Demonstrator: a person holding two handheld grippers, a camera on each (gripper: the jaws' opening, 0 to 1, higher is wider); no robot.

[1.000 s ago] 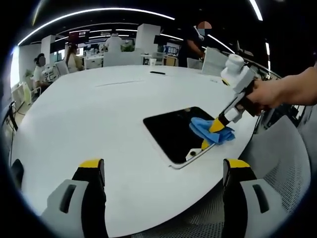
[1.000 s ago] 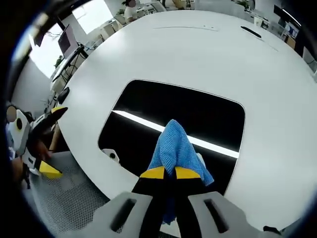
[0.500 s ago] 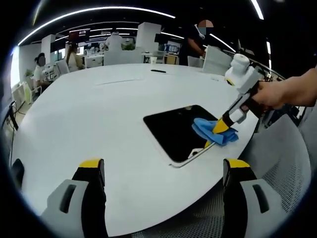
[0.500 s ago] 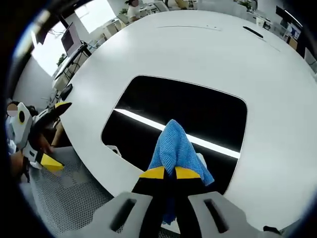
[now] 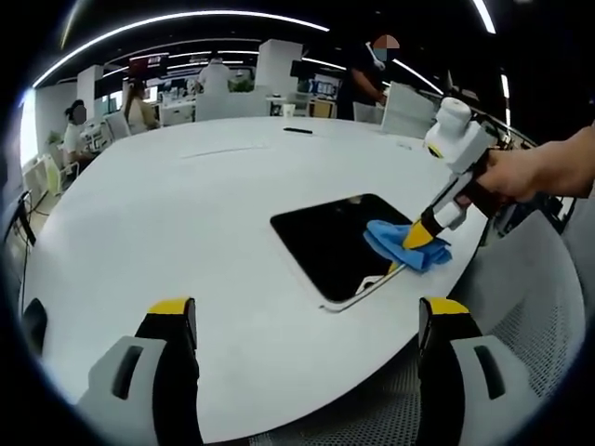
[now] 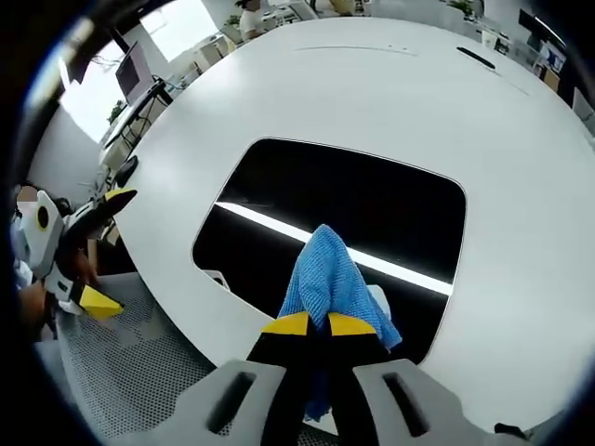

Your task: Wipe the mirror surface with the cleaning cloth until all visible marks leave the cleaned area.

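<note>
A dark rounded-corner mirror (image 5: pixel 337 242) (image 6: pixel 353 204) lies flat on the white round table (image 5: pixel 186 232), near its right edge. My right gripper (image 6: pixel 314 323) is shut on a blue cleaning cloth (image 6: pixel 327 275), which rests on the mirror's near part. In the left gripper view that same gripper (image 5: pixel 416 238) comes in from the right, held by a hand, pressing the cloth (image 5: pixel 402 245) onto the mirror's right corner. My left gripper (image 5: pixel 307 311) stands open over the table's near edge, well away from the mirror; it also appears at the left (image 6: pixel 88 251).
A grey mesh chair (image 5: pixel 539 307) stands beside the table at the right. A dark flat object (image 5: pixel 297 131) lies at the table's far side. People and desks fill the office background. A ceiling light strip reflects in the mirror.
The right gripper and the cloth have slid slightly towards the mirror's right edge. The left gripper has held still.
</note>
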